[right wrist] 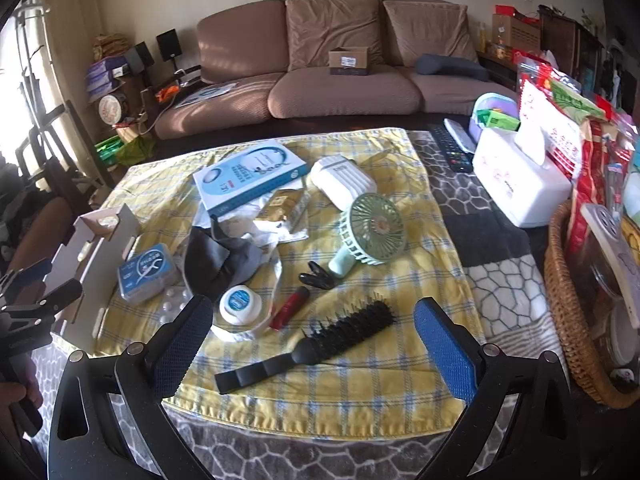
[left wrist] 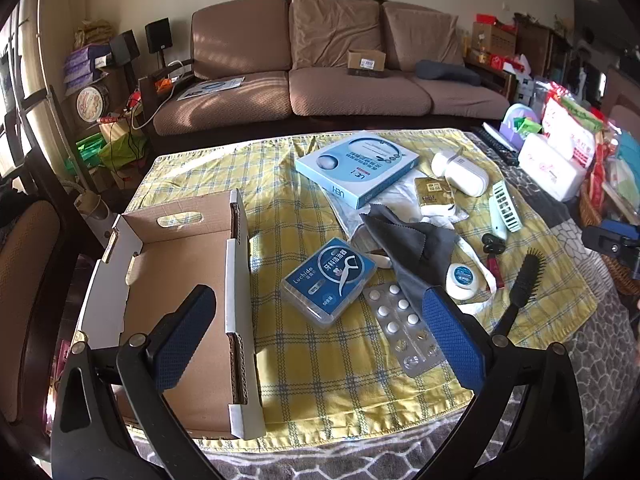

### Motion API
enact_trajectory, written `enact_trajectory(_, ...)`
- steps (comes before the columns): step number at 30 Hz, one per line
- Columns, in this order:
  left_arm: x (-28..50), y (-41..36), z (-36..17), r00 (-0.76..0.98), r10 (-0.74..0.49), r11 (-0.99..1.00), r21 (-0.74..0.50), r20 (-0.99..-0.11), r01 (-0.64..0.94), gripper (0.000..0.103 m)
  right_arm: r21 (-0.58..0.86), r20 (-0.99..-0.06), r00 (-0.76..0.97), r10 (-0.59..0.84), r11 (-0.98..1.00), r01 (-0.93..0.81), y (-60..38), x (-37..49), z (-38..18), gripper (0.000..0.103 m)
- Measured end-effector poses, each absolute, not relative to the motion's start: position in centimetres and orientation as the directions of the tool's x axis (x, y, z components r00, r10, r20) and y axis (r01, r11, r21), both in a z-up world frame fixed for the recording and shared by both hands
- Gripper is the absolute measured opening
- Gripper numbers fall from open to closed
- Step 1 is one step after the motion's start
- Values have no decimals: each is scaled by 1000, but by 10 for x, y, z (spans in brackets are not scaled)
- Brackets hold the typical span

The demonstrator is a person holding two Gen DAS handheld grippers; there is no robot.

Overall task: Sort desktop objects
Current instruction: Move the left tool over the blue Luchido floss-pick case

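Nothing has gone into the open brown cardboard tray with white edges point(left wrist: 176, 280) yet; it stands at the left side of the desk on the yellow plaid cloth point(left wrist: 320, 380), and its floor shows bare, so the sorting looks to be at its very start. The left claw point(left wrist: 320, 336) hangs with its jaws wide and nothing between them, above the tray's near wall and the silver blister sheet of white pills point(left wrist: 404, 326), which lies flat just beside the clear plastic floss-pick box with a blue label point(left wrist: 328, 280). The right claw point(right wrist: 316, 344) is also spread wide and empty, poised over the black plastic hairbrush point(right wrist: 312, 350), which lies slantwise, bristles up, handle toward the camera. The brush seems the likeliest first pick for the right side: the jaws would need to drop and close across its narrow handle or neck. Farther back lie a round white floss case with a blue label point(right wrist: 240, 304) on a white strap, a small red tube point(right wrist: 290, 306), a pale green handheld fan point(right wrist: 370, 228) lying on its side, a crumpled grey cloth point(right wrist: 220, 260), and a flat light-blue printed carton point(right wrist: 250, 176), all crowded near one another, some overlapping.
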State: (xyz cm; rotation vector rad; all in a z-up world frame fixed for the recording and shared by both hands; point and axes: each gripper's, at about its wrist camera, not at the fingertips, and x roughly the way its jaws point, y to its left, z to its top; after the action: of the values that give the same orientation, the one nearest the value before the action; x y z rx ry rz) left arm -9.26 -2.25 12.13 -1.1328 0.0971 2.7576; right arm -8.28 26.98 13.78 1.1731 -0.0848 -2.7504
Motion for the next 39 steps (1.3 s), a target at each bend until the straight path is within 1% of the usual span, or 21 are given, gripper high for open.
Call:
enact_trajectory(2, -94, -31, 122, -704, 142, -985, -26, -695, -172, 103, 115, -716, -671, -192, -981, 158, 259, -90, 136, 95)
enact_trajectory(6, -95, -45, 122, -699, 173, -981, -60, -694, -183, 103, 117, -730, -636, -252, -962, 246, 231, -105, 121, 90)
enact_trajectory(9, -92, -50, 124, -690, 198, -976, -72, -696, -207, 103, 112, -757, -585, -290, -940, 322, 210, -122, 100, 80)
enact_trajectory(11, -88, -48, 127, -687, 222, -969, -76, -692, -236, 103, 94, -787, -543, -293, -927, 363, 200, -134, 83, 67)
enact_trajectory(12, -87, -46, 129, -688, 229, -966, -72, -688, -250, 103, 87, -801, -526, -286, -925, 371, 197, -140, 75, 66)
enact_trajectory(14, -87, -43, 133, -696, 234, -962, -60, -679, -265, 103, 89, -816, -508, -276, -928, 362, 197, -149, 66, 66)
enact_trajectory(16, -88, -43, 135, -697, 248, -959, -67, -673, -277, 103, 132, -794, -515, -322, -919, 371, 197, -153, 68, 66)
enact_trajectory(18, -88, -48, 135, -688, 271, -954, -91, -673, -287, 103, 176, -765, -518, -382, -898, 402, 188, -155, 76, 73)
enact_trajectory(19, -87, -51, 135, -691, 273, -953, -91, -670, -288, 103, 176, -761, -517, -393, -891, 418, 179, -157, 79, 83)
enact_trajectory(20, -86, -55, 135, -696, 270, -954, -90, -665, -284, 103, 165, -757, -517, -400, -882, 441, 168, -158, 81, 85)
enact_trajectory(23, -86, -71, 137, -694, 275, -958, -129, -665, -257, 103, 108, -756, -512, -408, -849, 517, 130, -159, 81, 85)
enact_trajectory(25, -88, -82, 141, -694, 289, -956, -157, -660, -248, 103, 94, -764, -489, -421, -823, 560, 109, -160, 75, 86)
enact_trajectory(29, -84, -101, 149, -711, 293, -956, -167, -640, -243, 103, 71, -775, -446, -449, -762, 643, 75, -162, 64, 86)
enact_trajectory(32, -84, -109, 149, -707, 291, -956, -174, -645, -235, 103, 54, -785, -428, -447, -739, 672, 58, -169, 58, 88)
enact_trajectory(35, -89, -110, 143, -692, 312, -950, -194, -651, -245, 103, 81, -795, -396, -459, -728, 681, 47, -179, 51, 88)
enact_trajectory(37, -99, -106, 142, -681, 309, -950, -177, -664, -259, 103, 100, -800, -399, -448, -755, 648, 49, -183, 48, 88)
enact_trajectory(39, -116, -98, 145, -657, 335, -935, -157, -676, -317, 103, 184, -777, -386, -498, -765, 617, 61, -179, 50, 88)
